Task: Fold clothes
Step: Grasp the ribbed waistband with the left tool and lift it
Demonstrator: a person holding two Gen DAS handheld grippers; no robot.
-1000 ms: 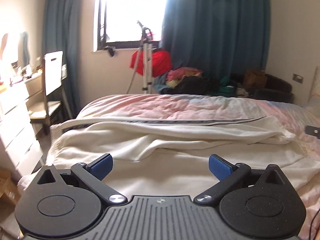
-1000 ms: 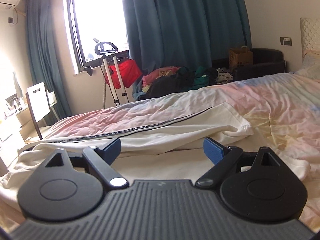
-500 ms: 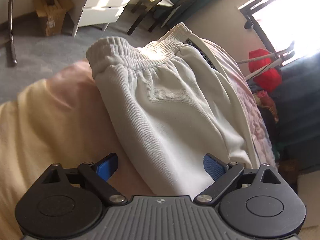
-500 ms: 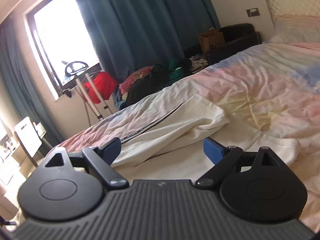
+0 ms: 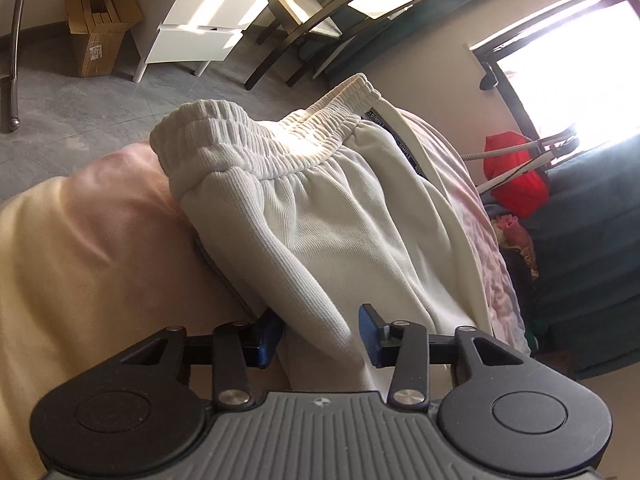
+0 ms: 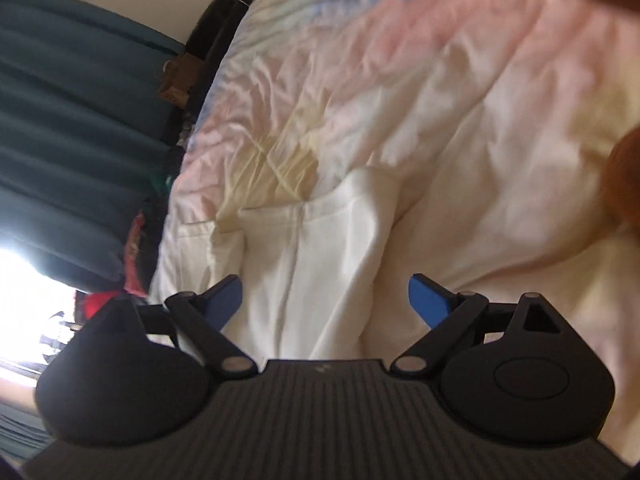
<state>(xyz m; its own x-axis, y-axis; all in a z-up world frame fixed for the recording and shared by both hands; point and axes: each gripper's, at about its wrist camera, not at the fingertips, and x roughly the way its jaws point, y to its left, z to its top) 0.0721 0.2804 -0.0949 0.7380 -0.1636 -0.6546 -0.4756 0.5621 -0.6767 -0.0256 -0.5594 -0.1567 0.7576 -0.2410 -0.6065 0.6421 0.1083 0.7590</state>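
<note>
Cream sweatpants [image 5: 332, 216] lie on the bed, their elastic waistband [image 5: 256, 140] at the bed's corner and a dark printed stripe along the far side. My left gripper [image 5: 320, 336] has its blue pads narrowed around a fold of the near side edge of the pants; the cloth fills the gap between them. In the right wrist view, the leg ends of the pants [image 6: 316, 248] lie flat on the pastel duvet [image 6: 400, 80]. My right gripper [image 6: 326, 300] is wide open just above them, empty.
Past the bed corner are grey floor, a cardboard box [image 5: 100, 36], white drawers [image 5: 200, 24] and a dark chair. A window, a red bag [image 5: 516, 184] and teal curtains [image 6: 72, 120] lie beyond. An orange-brown blur [image 6: 624, 176] sits at the right edge.
My left gripper has narrowed from wide open onto the fold of the pants' side edge. My right gripper has rolled over and dropped down toward the leg ends, still open.
</note>
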